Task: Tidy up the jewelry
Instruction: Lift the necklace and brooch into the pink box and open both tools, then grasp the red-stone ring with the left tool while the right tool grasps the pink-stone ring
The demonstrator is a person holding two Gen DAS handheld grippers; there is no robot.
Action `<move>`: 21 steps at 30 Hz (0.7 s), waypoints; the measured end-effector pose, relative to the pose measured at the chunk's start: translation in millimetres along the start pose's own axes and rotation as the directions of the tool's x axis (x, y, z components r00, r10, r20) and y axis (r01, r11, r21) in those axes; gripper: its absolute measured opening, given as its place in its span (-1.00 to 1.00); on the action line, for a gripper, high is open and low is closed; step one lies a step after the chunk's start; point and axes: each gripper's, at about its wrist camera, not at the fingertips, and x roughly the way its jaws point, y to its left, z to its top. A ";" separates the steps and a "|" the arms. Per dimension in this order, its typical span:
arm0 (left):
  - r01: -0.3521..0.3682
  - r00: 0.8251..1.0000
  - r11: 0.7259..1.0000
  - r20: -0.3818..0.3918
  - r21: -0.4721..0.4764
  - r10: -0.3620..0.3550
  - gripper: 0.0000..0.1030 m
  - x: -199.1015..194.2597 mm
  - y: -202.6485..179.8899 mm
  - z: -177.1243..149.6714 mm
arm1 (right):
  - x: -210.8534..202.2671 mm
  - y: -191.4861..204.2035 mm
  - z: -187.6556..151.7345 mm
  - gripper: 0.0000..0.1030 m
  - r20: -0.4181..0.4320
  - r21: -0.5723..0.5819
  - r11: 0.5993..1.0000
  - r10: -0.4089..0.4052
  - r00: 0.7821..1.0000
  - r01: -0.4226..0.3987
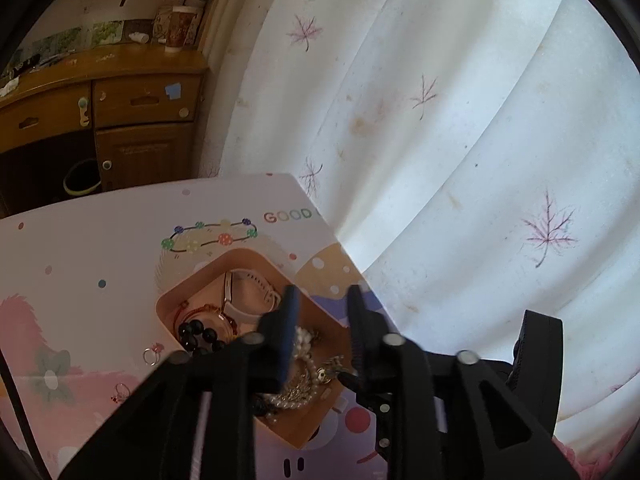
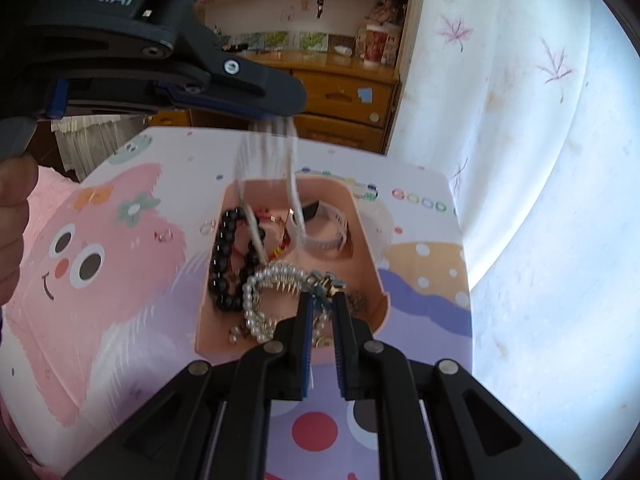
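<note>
A pink tray point(image 2: 368, 240) sits on a cartoon-printed table point(image 2: 120, 280). It holds a black bead bracelet point(image 2: 224, 264), a pearl bracelet point(image 2: 260, 292), a white watch point(image 2: 332, 228), red cords and a metal charm piece point(image 2: 326, 282). My right gripper point(image 2: 323, 300) hangs over the tray's near end, jaws narrowly apart around the charm piece. My left gripper point(image 1: 320, 300) is over the tray point(image 1: 192, 284), jaws apart in its own view. In the right wrist view its finger point(image 2: 256, 92) is above a blurred white strand point(image 2: 294, 184) reaching into the tray.
Two small rings point(image 1: 152, 356) lie on the table left of the tray, and a colourful bead chain point(image 1: 212, 236) behind it. A white leaf-print curtain point(image 1: 460, 120) hangs right of the table. A wooden dresser point(image 1: 120, 108) stands behind.
</note>
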 end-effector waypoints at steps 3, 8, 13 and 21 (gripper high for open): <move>-0.024 1.000 1.000 -0.016 0.015 0.025 0.31 -2.3 -1.2 0.4 | 2.1 -1.3 -2.5 -0.48 -0.022 0.007 1.000 0.022 1.000 -0.022; -0.092 0.996 0.996 -0.007 0.016 0.092 0.62 -15.5 9.8 5.9 | -0.9 0.4 -0.4 -0.46 -0.010 0.020 0.999 0.042 0.999 -0.042; -0.234 0.972 0.972 -0.009 0.003 0.234 0.65 -26.3 29.8 2.7 | -1.3 6.2 7.5 -0.23 0.001 0.055 0.995 0.083 0.997 -0.083; -0.380 0.924 0.925 -0.035 0.010 0.380 0.71 -46.0 71.1 -19.7 | 3.1 19.6 24.1 -0.02 0.011 0.179 0.959 0.221 0.975 -0.219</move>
